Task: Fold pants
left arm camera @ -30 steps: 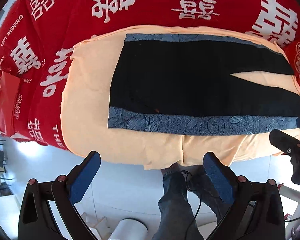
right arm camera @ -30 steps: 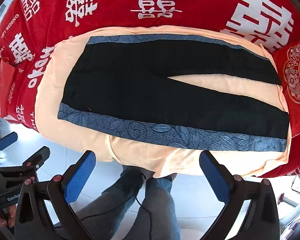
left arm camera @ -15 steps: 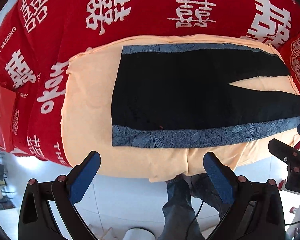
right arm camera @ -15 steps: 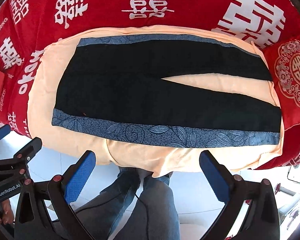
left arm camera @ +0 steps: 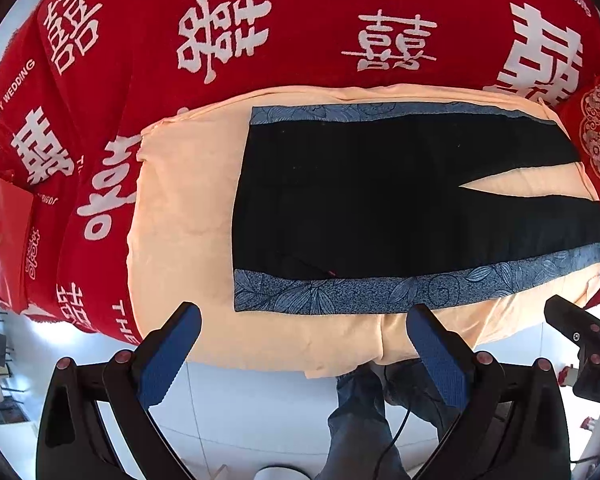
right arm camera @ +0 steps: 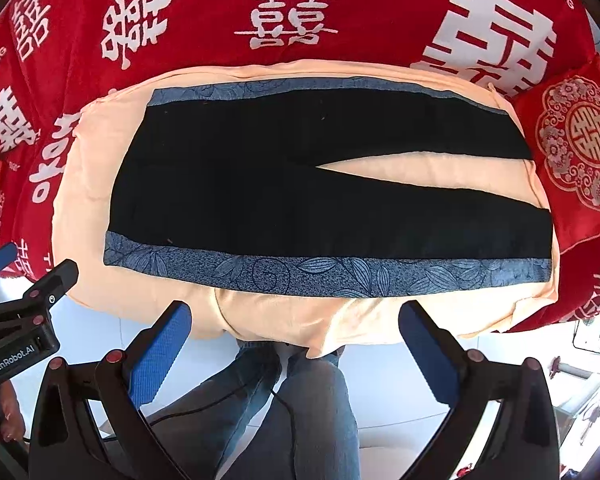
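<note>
Black pants [left arm camera: 360, 208] with blue leaf-patterned side stripes lie flat and spread on a peach cloth [left arm camera: 180, 216], waist at the left, legs running right with a narrow gap between them. They also show in the right wrist view [right arm camera: 260, 184]. My left gripper [left arm camera: 304, 320] is open and empty, held above the near edge below the waist end. My right gripper [right arm camera: 296, 316] is open and empty, held above the near edge below the middle of the near leg.
The peach cloth [right arm camera: 84, 184] lies on a red bedspread [left arm camera: 300, 20] with white characters. A red embroidered cushion [right arm camera: 576, 148] sits at the right, by the leg ends. The person's legs in jeans [right arm camera: 300, 400] stand on white floor below the bed edge.
Both grippers have moved forward and down toward the pants, which now fill more of each view. Both stay open. The pants have not moved.
</note>
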Motion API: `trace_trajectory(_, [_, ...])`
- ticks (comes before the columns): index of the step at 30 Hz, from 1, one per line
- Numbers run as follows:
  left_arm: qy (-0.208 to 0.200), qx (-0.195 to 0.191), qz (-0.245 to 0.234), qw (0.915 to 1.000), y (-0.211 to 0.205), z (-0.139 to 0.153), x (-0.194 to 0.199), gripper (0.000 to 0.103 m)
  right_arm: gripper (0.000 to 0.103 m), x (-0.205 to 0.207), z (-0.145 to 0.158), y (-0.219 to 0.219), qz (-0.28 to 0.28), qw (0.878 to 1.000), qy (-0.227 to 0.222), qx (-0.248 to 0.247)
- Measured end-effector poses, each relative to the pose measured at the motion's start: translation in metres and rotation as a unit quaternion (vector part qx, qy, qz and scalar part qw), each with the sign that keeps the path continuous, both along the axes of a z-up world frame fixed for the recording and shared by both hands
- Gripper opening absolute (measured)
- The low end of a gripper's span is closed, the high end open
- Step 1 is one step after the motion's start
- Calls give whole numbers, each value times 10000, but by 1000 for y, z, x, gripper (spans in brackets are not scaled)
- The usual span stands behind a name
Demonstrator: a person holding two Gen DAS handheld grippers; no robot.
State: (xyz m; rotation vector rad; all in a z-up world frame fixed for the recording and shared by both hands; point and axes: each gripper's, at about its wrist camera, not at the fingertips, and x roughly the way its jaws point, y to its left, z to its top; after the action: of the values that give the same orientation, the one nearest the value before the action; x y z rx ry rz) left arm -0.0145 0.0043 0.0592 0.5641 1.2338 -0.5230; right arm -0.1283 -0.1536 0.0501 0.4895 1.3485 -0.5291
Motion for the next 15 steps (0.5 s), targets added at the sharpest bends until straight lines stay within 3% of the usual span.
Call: trace_trajectory(15, [-109, -78, 222, 9997, 13, 6, 13, 103, 103, 8, 0, 7, 55, 9999, 65, -118])
